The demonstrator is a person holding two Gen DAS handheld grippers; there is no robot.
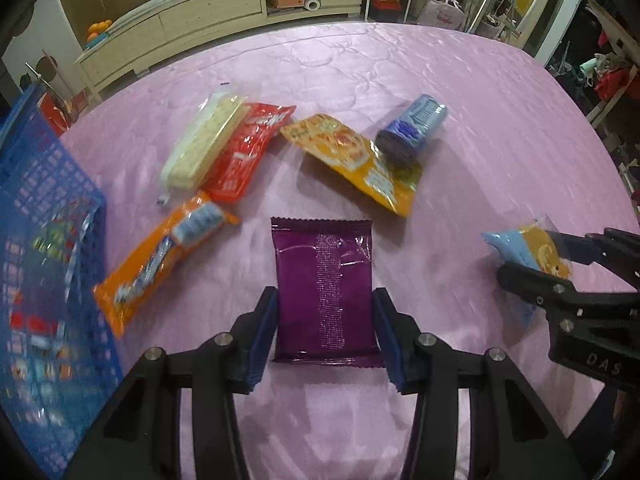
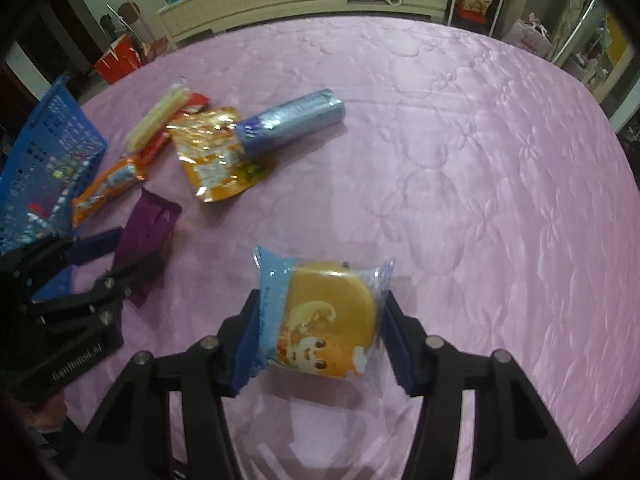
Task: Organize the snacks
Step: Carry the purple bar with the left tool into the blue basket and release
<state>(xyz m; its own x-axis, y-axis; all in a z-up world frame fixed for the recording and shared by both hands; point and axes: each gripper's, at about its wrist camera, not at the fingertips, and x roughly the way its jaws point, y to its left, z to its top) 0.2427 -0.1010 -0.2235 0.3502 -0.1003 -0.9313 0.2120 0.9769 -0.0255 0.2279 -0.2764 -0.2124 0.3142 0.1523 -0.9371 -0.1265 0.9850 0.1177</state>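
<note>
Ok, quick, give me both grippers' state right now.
Left gripper: pads against the purple packet, which lies on the pink cloth.
Right gripper: pads against the wrapped bun.

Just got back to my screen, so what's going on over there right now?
A person is sorting snacks on a pink quilted cloth with two handheld grippers. The left gripper straddles a purple packet, its pads at the packet's side edges. The right gripper straddles a wrapped round cake. Both packets lie on the cloth. Several snacks already sit in the blue basket; five more lie loose beside it.
</note>
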